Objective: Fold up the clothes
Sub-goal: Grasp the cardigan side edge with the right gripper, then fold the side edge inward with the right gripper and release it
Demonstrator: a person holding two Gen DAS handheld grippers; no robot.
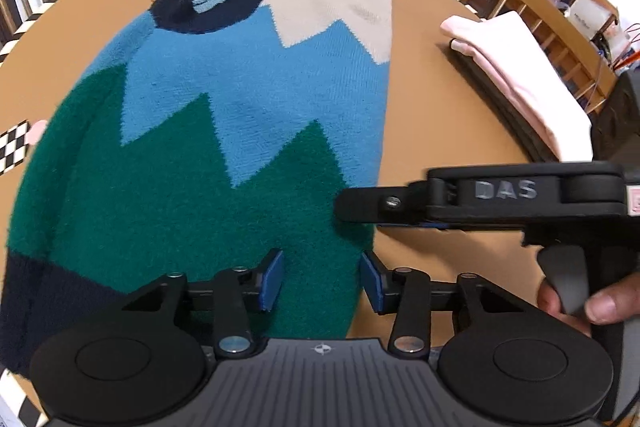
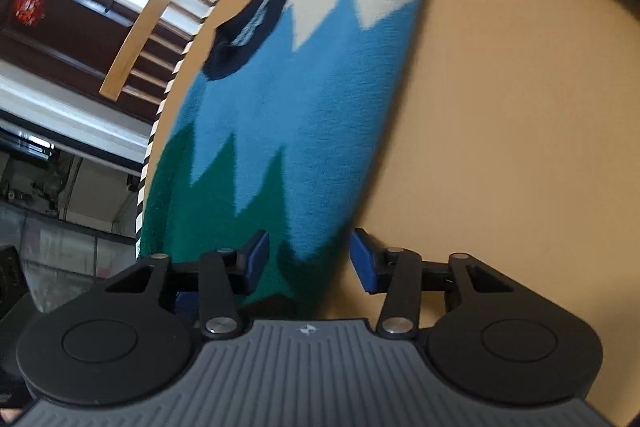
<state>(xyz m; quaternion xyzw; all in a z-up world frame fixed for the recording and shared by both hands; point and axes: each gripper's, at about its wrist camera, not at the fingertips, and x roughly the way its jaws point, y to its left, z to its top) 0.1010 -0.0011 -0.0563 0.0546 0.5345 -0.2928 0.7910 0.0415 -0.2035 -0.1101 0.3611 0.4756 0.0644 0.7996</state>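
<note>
Blue-padded left gripper [image 1: 322, 281] hovers low at 6 o'clock, its jaws half-wide around the right edge of the fuzzy knitted sweater [image 1: 224, 115] without pinching it. Right gripper [image 2: 310, 261] straddles the same edge from 3 o'clock, jaws half-wide too, holding nothing. For a clean fold, both should probably pinch all layers of this edge together. Zigzag bands of green, blue and beige, navy collar at 12 o'clock; it lies flat on the tan round surface [image 1: 432, 99].

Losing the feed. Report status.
Left tongs and right tongs open over sweater hem. Sweater flat, sides folded in. Pink stack clear at right.
</note>
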